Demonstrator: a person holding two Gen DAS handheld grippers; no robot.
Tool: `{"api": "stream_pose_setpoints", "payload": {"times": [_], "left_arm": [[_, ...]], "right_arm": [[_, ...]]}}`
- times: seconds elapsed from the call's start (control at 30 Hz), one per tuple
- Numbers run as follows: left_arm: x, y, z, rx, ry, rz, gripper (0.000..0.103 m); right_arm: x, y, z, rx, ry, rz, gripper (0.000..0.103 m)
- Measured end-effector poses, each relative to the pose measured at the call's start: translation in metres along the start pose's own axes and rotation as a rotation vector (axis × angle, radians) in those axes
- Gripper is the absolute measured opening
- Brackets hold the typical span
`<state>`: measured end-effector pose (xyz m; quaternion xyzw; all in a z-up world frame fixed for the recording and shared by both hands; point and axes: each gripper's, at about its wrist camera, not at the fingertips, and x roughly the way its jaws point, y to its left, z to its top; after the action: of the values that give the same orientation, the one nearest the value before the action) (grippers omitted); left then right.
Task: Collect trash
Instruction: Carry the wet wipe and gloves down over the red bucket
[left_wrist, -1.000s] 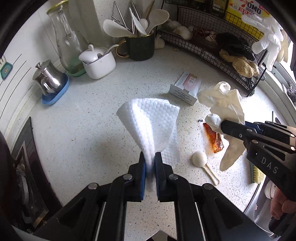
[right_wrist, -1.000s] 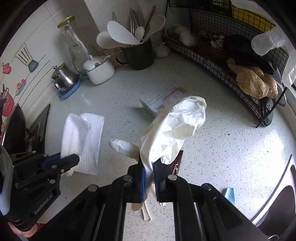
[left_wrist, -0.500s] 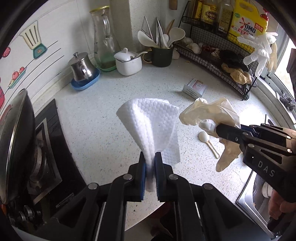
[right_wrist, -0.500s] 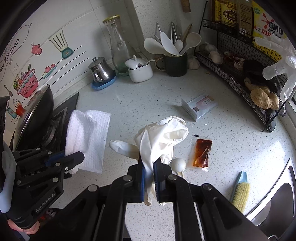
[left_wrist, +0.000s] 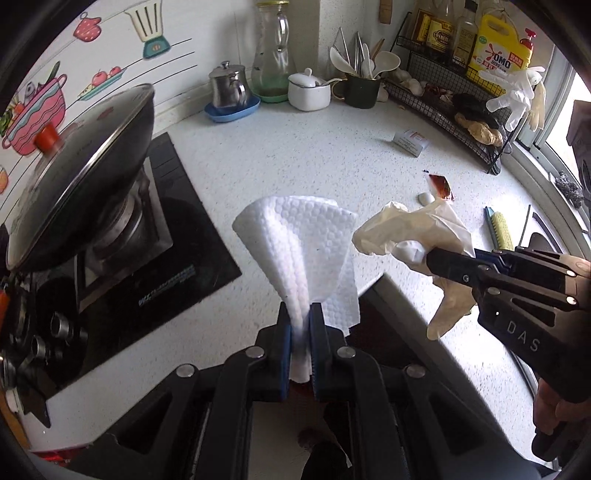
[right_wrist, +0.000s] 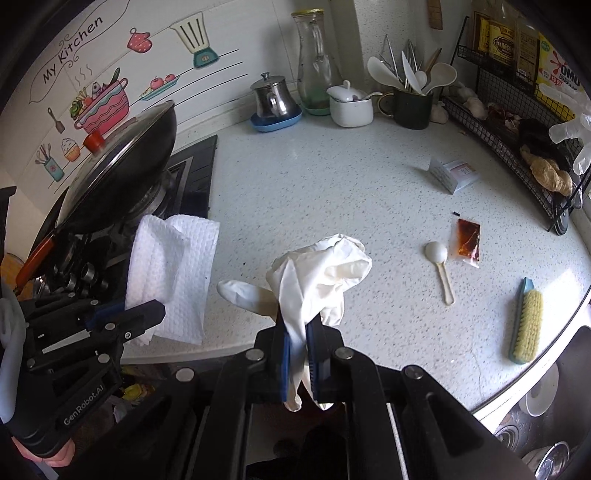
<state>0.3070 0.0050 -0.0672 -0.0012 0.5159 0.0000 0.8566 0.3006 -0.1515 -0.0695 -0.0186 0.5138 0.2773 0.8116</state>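
My left gripper (left_wrist: 298, 317) is shut on a white embossed paper towel (left_wrist: 303, 251), which stands up from the jaws above the counter's front edge. The same towel (right_wrist: 173, 273) and the left gripper (right_wrist: 147, 310) show at the left of the right wrist view. A crumpled cream rubber glove (right_wrist: 317, 273) hangs from my right gripper (right_wrist: 297, 332), which is shut on it. In the left wrist view that glove (left_wrist: 417, 232) sits at the right. On the speckled counter (right_wrist: 332, 177) lie a brown sauce packet (right_wrist: 467, 240), a small white spoon (right_wrist: 439, 262) and a small box (right_wrist: 452, 173).
A lidded wok (left_wrist: 81, 170) sits on the black stove (left_wrist: 177, 236) at the left. A wire rack (right_wrist: 517, 140) with bottles stands back right. A kettle (right_wrist: 275, 98), glass jug (right_wrist: 314, 62), white pot (right_wrist: 349, 105) and utensil mug (right_wrist: 412, 105) line the wall. A scrub brush (right_wrist: 526, 321) lies near the sink (right_wrist: 546, 417).
Both grippers have pulled back from the counter toward its front edge, each still holding its item. The stove, wok and counter edge have come into view.
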Motion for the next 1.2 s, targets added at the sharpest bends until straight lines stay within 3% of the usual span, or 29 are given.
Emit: {"api": "stream_pose_setpoints", "payload": {"times": [0.23, 0.47, 0.8, 1.2], "left_arm": [[-0.017, 0.025, -0.069, -0.042, 0.025, -0.003, 0.008], [0.001, 0.047, -0.130, -0.078, 0.094, -0.018, 0.008], [0.073, 0.061, -0.191, -0.130, 0.208, -0.043, 0.008], [0.207, 0.058, -0.230, -0.150, 0.263, -0.063, 0.008]], "right_arm": [[-0.006, 0.040, -0.050, -0.038, 0.038, 0.005, 0.007], [0.018, 0.065, -0.095, -0.049, 0.109, 0.007, 0.007], [0.090, 0.071, -0.141, -0.080, 0.218, -0.064, 0.007], [0.212, 0.036, -0.179, -0.030, 0.286, -0.070, 0.007]]}}
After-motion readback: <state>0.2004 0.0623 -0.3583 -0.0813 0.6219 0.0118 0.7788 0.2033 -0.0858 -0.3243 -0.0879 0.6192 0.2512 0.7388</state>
